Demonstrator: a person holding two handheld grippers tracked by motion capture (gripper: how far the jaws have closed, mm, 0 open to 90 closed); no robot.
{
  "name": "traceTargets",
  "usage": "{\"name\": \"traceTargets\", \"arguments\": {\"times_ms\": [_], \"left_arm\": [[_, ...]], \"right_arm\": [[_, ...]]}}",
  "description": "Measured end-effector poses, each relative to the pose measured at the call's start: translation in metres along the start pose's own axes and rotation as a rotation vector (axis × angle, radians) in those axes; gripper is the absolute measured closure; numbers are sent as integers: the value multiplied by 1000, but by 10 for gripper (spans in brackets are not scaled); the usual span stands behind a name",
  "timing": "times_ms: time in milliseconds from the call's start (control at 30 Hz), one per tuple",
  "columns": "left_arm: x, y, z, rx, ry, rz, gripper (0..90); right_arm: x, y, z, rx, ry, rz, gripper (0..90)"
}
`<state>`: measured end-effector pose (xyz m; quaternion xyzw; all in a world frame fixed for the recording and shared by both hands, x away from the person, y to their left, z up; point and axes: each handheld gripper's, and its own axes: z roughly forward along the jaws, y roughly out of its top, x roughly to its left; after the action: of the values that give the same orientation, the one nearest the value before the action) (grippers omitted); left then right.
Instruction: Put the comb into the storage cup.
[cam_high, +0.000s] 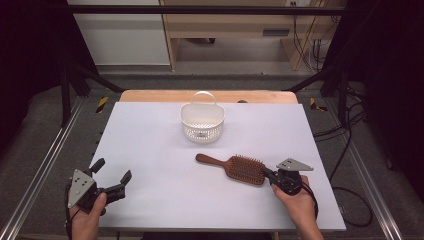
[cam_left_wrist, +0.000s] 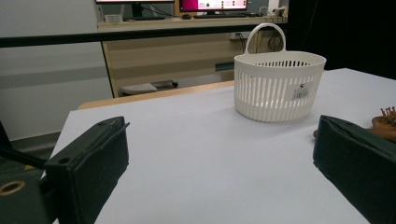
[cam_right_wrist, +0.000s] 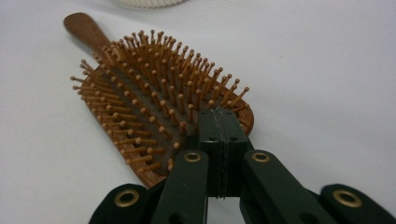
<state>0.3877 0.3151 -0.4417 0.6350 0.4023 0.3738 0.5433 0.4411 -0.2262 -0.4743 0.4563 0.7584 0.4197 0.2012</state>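
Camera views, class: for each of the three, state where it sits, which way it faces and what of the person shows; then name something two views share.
High view: above the table's near edge, facing forward and down; both hands, left hand-held gripper and right hand-held gripper show.
Left gripper view: low, facing the white slotted plastic basket between its open jaws.
Right gripper view: low, on the brown wooden paddle hairbrush; jaws shut at its rim.
Shared: basket and hairbrush appear in the high and left gripper views.

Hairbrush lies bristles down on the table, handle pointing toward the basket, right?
Not quite: the hairbrush lies bristles up, as the right gripper view shows. It is on the table, handle pointing roughly toward the basket.
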Motion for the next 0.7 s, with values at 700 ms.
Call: {"name": "traceTargets", "arguments": {"times_ms": [700], "left_arm": [[-2, 0, 1, 11, -9, 13, 33]], "right_arm": [[-15, 21, 24, 37, -16, -48, 900]]}}
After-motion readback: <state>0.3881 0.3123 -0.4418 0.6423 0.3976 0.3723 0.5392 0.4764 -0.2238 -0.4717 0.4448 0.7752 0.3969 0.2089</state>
